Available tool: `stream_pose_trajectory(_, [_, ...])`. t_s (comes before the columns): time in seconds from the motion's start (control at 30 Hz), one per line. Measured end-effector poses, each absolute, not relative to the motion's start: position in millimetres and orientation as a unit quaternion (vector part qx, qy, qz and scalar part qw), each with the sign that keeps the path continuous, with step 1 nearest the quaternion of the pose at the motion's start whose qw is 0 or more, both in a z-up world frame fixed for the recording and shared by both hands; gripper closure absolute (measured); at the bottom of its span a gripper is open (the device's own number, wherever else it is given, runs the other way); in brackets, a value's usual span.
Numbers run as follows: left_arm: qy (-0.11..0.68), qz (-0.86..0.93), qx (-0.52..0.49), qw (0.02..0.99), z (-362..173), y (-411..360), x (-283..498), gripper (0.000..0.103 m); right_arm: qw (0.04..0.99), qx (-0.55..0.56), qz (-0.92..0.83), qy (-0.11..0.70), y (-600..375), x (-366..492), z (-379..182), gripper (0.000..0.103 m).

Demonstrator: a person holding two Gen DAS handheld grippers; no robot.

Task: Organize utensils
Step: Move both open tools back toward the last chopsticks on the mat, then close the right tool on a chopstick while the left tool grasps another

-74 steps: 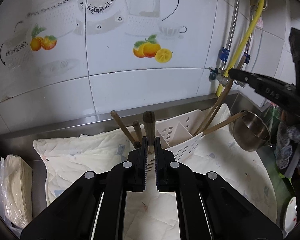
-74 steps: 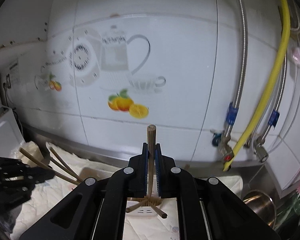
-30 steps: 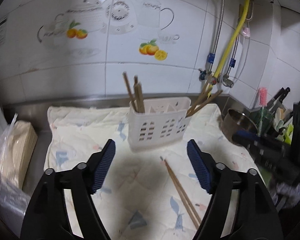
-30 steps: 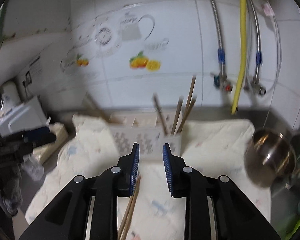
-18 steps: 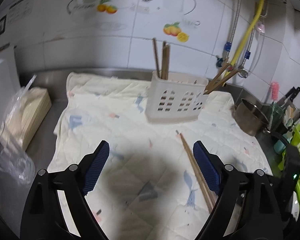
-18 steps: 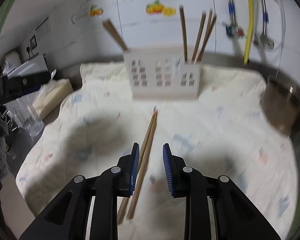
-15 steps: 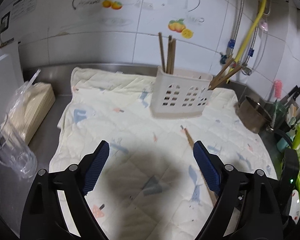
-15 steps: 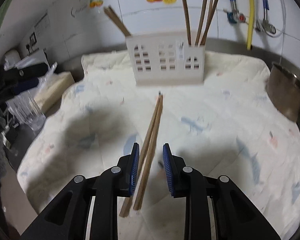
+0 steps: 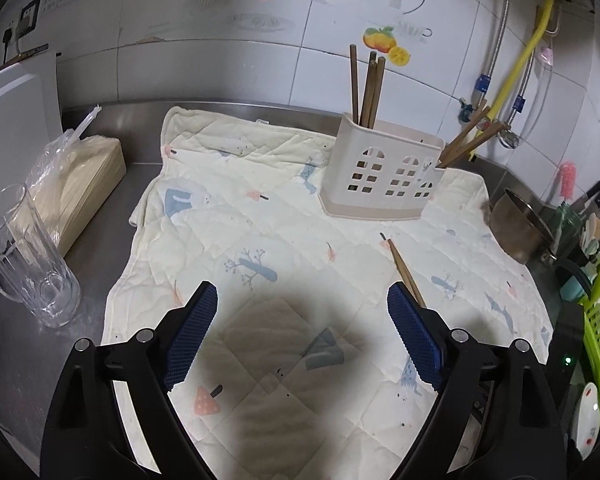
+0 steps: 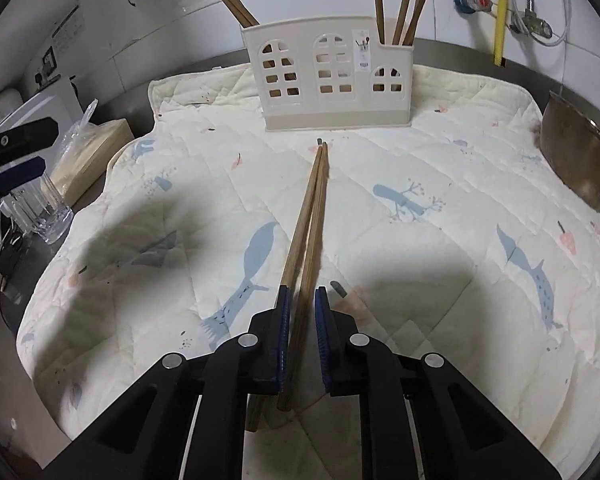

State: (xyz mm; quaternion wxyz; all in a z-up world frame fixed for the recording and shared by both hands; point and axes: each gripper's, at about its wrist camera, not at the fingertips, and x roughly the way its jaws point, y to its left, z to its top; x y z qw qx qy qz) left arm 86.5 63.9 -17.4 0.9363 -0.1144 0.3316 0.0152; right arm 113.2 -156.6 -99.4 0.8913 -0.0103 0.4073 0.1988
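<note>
Right tool (image 10: 301, 296), slightly parted, straddled two brown wooden chopsticks (image 10: 308, 224) lying on the quilted cloth (image 10: 440, 184); left tool (image 9: 302, 312) was spread wide.

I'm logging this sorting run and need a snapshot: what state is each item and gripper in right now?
Left gripper: wide open, empty, above the cloth.
Right gripper: fingers partly open, straddling the loose chopsticks, not yet clamped.
Loose chopsticks: lying flat on the quilted cloth, side by side.
Utensil holder: upright; chopsticks stand in both end compartments.
Glass: upright, empty.
Metal pot: on the counter beside the cloth.
</note>
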Motion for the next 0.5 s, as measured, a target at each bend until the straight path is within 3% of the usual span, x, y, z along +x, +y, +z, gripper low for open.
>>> stream_pose_trajectory(0.5, [0.349, 0.014, -0.117, 0.93, -31.3, 58.8, 84.7, 0.017, 0.895, -0.008, 0.182, 0.407, -153.5, 112.3, -107.8, 0.095])
